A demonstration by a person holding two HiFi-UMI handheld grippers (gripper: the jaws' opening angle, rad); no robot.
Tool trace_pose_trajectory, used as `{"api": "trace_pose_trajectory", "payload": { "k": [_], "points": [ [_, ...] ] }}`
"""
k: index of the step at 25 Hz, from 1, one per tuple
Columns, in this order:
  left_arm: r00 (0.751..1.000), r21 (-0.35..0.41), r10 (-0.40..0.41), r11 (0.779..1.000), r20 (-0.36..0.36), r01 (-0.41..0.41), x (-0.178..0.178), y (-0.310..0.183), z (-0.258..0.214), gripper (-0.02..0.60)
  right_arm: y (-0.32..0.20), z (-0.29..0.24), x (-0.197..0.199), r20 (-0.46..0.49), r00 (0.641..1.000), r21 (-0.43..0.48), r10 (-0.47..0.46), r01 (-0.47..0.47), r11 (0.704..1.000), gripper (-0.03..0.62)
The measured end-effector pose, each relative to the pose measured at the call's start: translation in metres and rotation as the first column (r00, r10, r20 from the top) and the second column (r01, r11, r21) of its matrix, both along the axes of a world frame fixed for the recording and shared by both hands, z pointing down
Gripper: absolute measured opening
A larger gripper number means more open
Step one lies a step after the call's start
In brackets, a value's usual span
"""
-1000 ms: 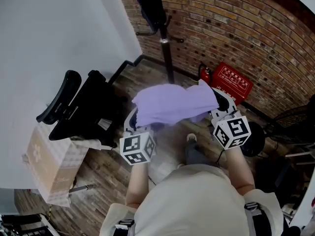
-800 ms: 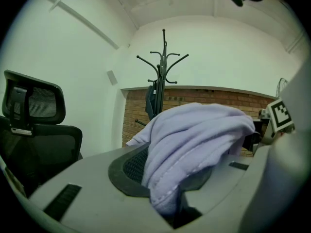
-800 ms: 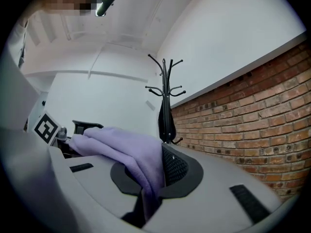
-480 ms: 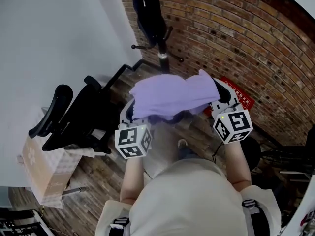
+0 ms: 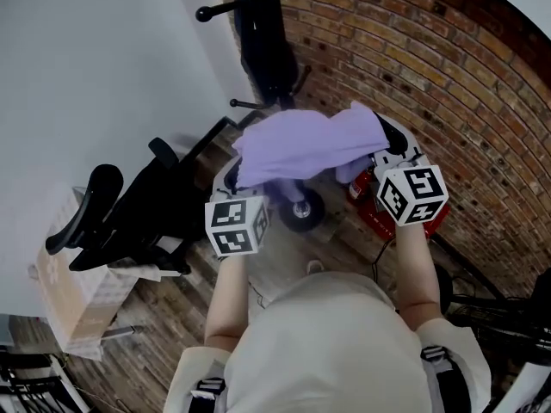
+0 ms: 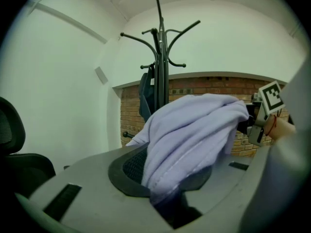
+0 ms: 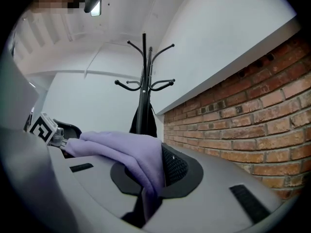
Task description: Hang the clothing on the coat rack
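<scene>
A lilac garment [image 5: 306, 149] hangs stretched between my two grippers, held up in front of the person. My left gripper [image 5: 234, 172] is shut on its left end, and the cloth [image 6: 189, 135] bunches between the pads. At the other end, my right gripper [image 5: 385, 147] is shut on the fabric [image 7: 131, 154]. The black coat rack [image 5: 263, 33] stands just beyond the garment, by the corner of the white wall and the brick wall. Its curved hooks [image 6: 160, 38] rise above the cloth. A dark garment [image 6: 145, 93] hangs on the rack's pole [image 7: 144, 76].
A black office chair [image 5: 129, 218] stands to the left on the wooden floor, with a cardboard box [image 5: 73, 286] beside it. A red box [image 5: 383, 218] lies against the brick wall [image 5: 448, 76] on the right. The white wall [image 5: 103, 67] fills the left.
The person has moved closer to the coat rack, carrying the lilac garment forward and higher. Both grippers keep their hold on it.
</scene>
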State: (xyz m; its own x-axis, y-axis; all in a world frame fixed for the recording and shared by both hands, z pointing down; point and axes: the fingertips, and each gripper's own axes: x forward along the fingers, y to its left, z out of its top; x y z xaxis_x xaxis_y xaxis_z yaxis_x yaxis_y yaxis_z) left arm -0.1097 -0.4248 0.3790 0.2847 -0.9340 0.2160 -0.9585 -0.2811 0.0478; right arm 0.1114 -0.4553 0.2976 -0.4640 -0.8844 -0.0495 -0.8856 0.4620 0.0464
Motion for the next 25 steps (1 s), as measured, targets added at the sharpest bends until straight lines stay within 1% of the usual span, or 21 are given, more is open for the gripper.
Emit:
{"api": "trace_pose_trajectory", "payload": {
  "k": [3, 7, 14, 19, 25],
  "points": [
    [1.0, -0.02, -0.002, 1.0, 0.028, 0.002, 0.003, -0.022, 0.007, 0.091, -0.029, 0.001, 0.002, -0.005, 1.0, -0.002, -0.008, 0.008, 1.0, 0.02],
    [0.999, -0.036, -0.008, 0.999, 0.046, 0.009, 0.006, -0.048, 0.017, 0.092, -0.064, 0.009, 0.003, -0.025, 1.0, -0.013, -0.014, 0.014, 1.0, 0.02],
    [0.996, -0.079, -0.023, 0.996, 0.088, 0.03, 0.011, -0.083, 0.039, 0.092, -0.112, 0.047, 0.011, -0.044, 0.999, -0.086, -0.015, 0.011, 0.996, 0.02],
    [0.996, -0.137, -0.015, 0.99, 0.093, 0.028, 0.017, -0.096, 0.066, 0.092, -0.132, 0.086, 0.016, -0.048, 0.999, -0.161, -0.01, 0.003, 0.987, 0.02],
    [0.998, -0.186, 0.004, 0.983, 0.069, 0.009, 0.022, -0.104, 0.095, 0.092, -0.142, 0.133, 0.018, -0.042, 0.999, -0.243, -0.008, -0.002, 0.97, 0.02]
  ]
}}
